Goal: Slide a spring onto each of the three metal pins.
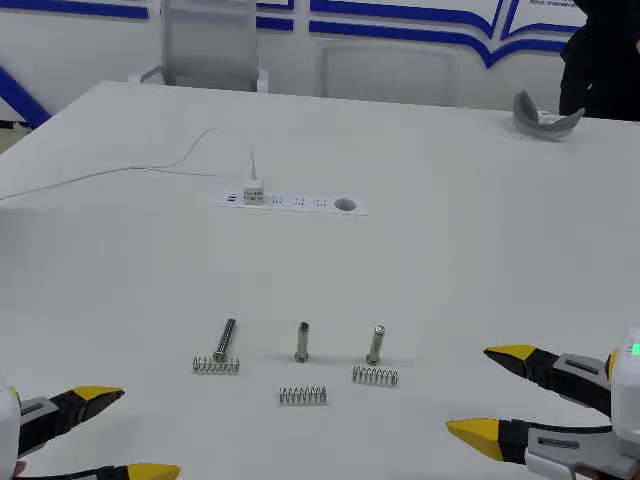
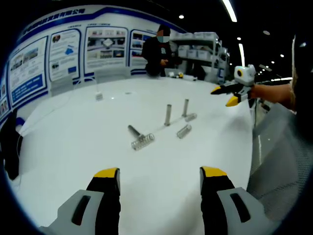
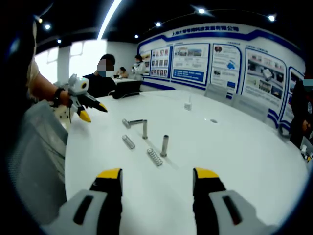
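Table: white table (image 1: 450, 260); the work lies toward its near edge, and a power strip (image 1: 288, 201) sits at mid-table.
Pins: three in a row parallel to the near edge. The middle pin (image 1: 302, 342) and right pin (image 1: 375, 345) stand upright on their wider ends. The left pin (image 1: 224, 340) lies tipped over.
Springs: all flat on the table, none on a pin yet. The left spring (image 1: 216, 366) touches the foot of the left pin, and the right spring (image 1: 375, 376) lies just beside the right pin's base. The middle spring (image 1: 303, 396) lies apart from its pin, closer to the near edge.
Why so laid: one spring per pin, probably to make pairing easy. The upright pins offer a free top end, while the fallen one likely needs holding or standing up.
Left gripper: the left gripper (image 1: 125, 432) is at the near left corner, jaws spread wide, holding nothing.
Right gripper: the right gripper (image 1: 490, 392) is toward the near right corner, also wide open and empty.
Views compared: the left gripper view shows plainly that the left pin lies flat, which the head view leaves doubtful. The head view shows the row's spacing squarely.
Stage: seemingly not yet begun.
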Tool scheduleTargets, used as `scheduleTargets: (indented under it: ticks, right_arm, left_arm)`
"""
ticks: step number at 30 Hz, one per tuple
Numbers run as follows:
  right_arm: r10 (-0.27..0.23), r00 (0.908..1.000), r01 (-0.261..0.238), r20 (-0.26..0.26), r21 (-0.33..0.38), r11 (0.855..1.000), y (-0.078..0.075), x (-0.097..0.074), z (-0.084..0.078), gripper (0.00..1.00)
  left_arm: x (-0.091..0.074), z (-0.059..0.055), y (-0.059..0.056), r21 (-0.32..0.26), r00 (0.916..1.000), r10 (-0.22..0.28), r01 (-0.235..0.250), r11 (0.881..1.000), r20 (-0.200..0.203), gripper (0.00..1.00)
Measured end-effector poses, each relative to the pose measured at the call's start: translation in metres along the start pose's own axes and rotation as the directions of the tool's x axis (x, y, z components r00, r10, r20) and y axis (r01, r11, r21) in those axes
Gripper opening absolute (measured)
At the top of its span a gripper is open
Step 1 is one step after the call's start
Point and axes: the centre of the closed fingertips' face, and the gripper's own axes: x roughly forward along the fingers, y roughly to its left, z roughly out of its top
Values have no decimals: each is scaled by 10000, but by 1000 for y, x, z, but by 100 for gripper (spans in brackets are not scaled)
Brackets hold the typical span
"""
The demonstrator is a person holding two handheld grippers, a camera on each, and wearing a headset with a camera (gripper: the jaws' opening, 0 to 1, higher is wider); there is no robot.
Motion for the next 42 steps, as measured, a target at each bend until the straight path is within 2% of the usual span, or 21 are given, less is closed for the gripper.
scheduleTargets:
  ticks: [8,14,21,26,32,39,42]
  right_arm:
    - [-24,10000,24,-4,57,10000,1,-1,-3,59]
    - [-80,10000,79,52,69,9999,1,-2,-2,59]
    - [-188,9998,187,82,156,9997,2,-3,-3,59]
    - [-173,9998,171,90,198,9997,3,-3,-4,59]
    - [-181,9998,177,129,256,9995,4,-2,-4,59]
    - [-136,9999,134,75,284,9995,6,1,-6,59]
    - [-154,9998,150,100,318,9994,5,0,-6,59]
  left_arm:
    - [11,25,11,-37,9996,-18,19,10000,292,65]
    - [27,47,18,-217,9984,-68,81,9997,566,62]
    - [51,59,25,-225,9987,148,-137,9997,483,57]
    - [68,62,26,-66,9997,187,-185,9998,181,54]
    - [84,59,38,-166,9978,589,-594,9981,-296,51]
    - [101,61,52,32,9894,1216,-1217,9926,-796,42]
    - [108,58,56,92,9840,1395,-1394,9902,-1110,38]
